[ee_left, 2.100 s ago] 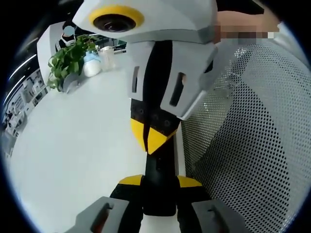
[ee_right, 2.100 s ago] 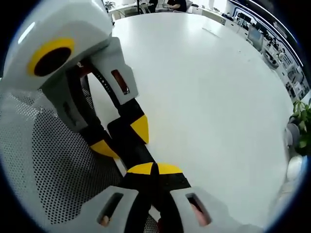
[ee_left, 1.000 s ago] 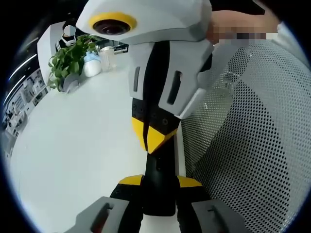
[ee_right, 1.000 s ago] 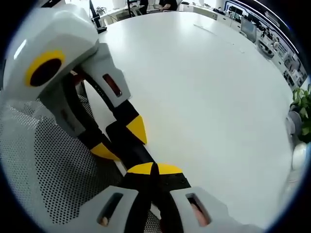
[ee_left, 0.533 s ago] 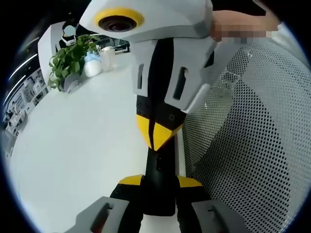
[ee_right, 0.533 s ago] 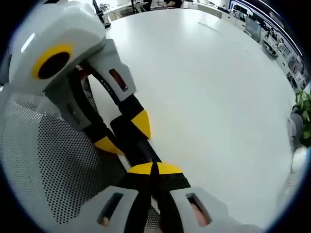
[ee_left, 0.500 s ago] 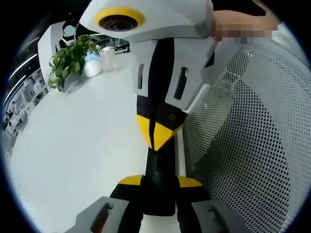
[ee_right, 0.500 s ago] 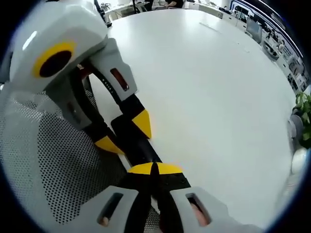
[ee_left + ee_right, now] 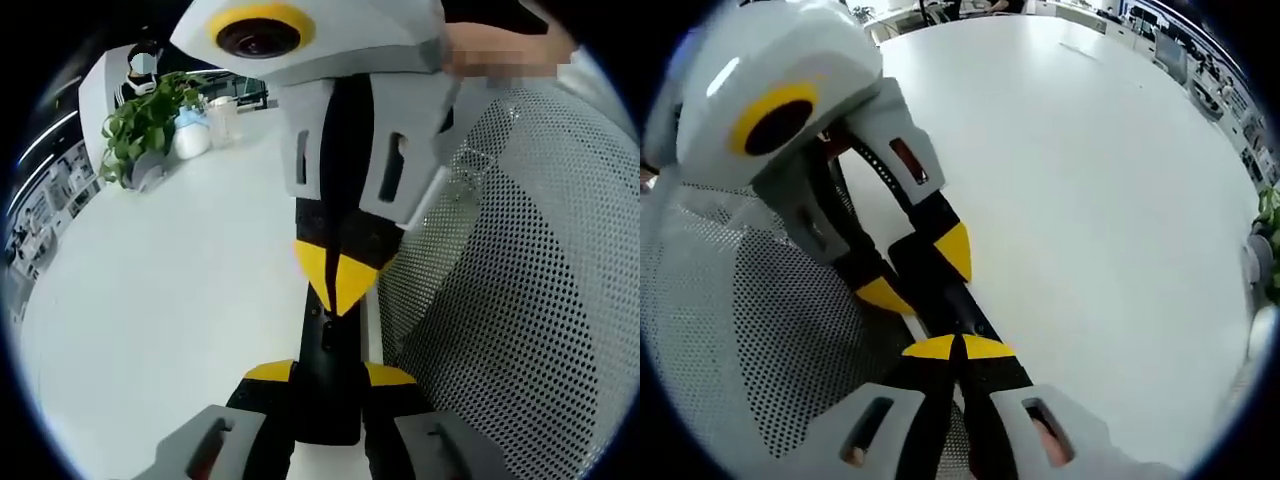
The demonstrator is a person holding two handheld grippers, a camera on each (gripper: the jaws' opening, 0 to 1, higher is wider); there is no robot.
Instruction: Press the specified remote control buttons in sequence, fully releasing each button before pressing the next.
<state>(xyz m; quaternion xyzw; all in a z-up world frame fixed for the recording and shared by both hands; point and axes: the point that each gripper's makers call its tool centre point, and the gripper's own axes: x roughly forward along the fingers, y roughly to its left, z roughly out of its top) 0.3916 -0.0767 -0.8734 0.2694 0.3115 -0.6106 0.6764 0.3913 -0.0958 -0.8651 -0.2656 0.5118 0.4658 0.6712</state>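
Left gripper (image 9: 327, 375) clamps black remote (image 9: 327, 345) at white table (image 9: 150, 300) edge. Right gripper (image 9: 958, 350), jaws pressed together, tips touching remote (image 9: 940, 290) top. Mesh chair (image 9: 500, 300) beside.

Black remote (image 9: 327, 385), yellow-tipped grey-white right gripper (image 9: 337, 290), plain white tabletop (image 9: 160, 290), white perforated mesh chair back (image 9: 510, 300), green plant (image 9: 140, 125).
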